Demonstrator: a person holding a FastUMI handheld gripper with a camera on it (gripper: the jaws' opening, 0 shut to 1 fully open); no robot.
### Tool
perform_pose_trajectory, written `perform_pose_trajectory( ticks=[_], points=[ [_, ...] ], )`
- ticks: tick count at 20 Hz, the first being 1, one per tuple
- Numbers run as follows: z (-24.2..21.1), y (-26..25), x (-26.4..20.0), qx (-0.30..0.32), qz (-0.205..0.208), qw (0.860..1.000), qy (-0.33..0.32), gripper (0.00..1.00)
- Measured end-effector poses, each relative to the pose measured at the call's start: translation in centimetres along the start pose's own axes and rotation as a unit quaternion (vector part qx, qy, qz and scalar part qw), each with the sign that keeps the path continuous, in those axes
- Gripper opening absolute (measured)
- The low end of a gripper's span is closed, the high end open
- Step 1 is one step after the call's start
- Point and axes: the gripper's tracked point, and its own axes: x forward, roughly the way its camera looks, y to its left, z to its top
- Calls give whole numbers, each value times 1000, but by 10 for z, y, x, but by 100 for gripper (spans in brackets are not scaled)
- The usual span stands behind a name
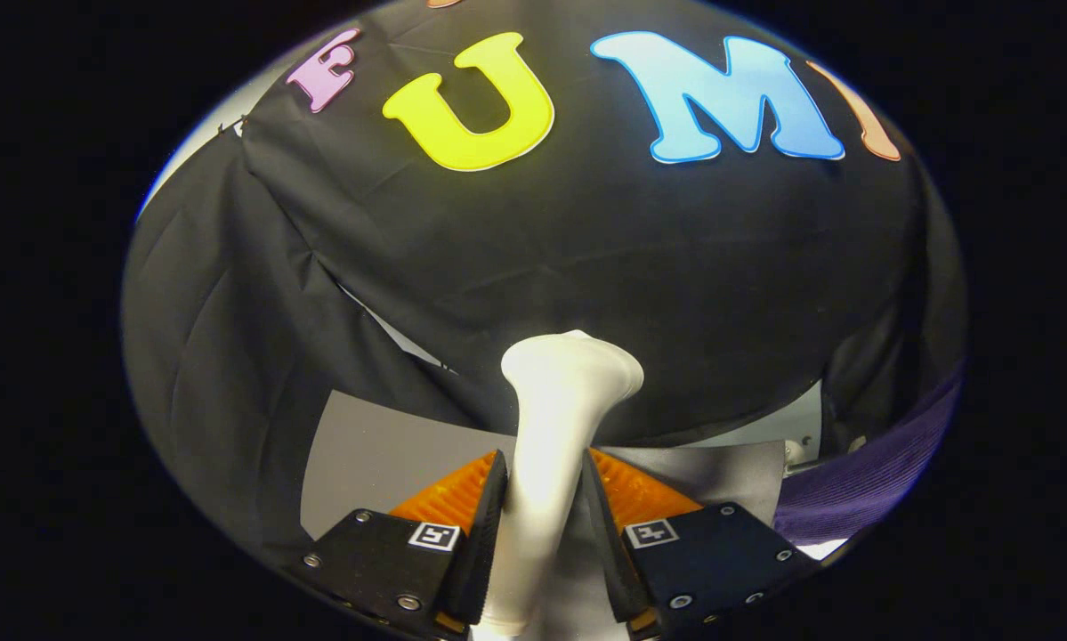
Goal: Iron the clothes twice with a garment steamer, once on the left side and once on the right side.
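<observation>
A white garment steamer stands upright between my fingers, its handle running down between them and its flared head rising just above their tips. My gripper is shut on the steamer's handle, with both fingers pressing its sides. A purple garment hangs to the right of the fingers, at about their height. Its lower part is out of view. The steamer's head faces the black cloth wall and is apart from the garment.
A grey tabletop lies under and beyond the fingers. The black cloth wall hangs close behind it. A white metal fitting shows at the right, between the tabletop and the purple garment.
</observation>
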Motion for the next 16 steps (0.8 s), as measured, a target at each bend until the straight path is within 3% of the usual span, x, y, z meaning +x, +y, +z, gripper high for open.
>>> perform_pose_trajectory(
  ticks=[5, 9, 16],
  points=[
    [-15, 5, 2, 29, 24, 999, 30, 53],
    [-19, 16, -10, 30, 40, 998, 24, 39],
    [-18, 29, -69, 1, 38, 998, -51, 37]
  ],
)
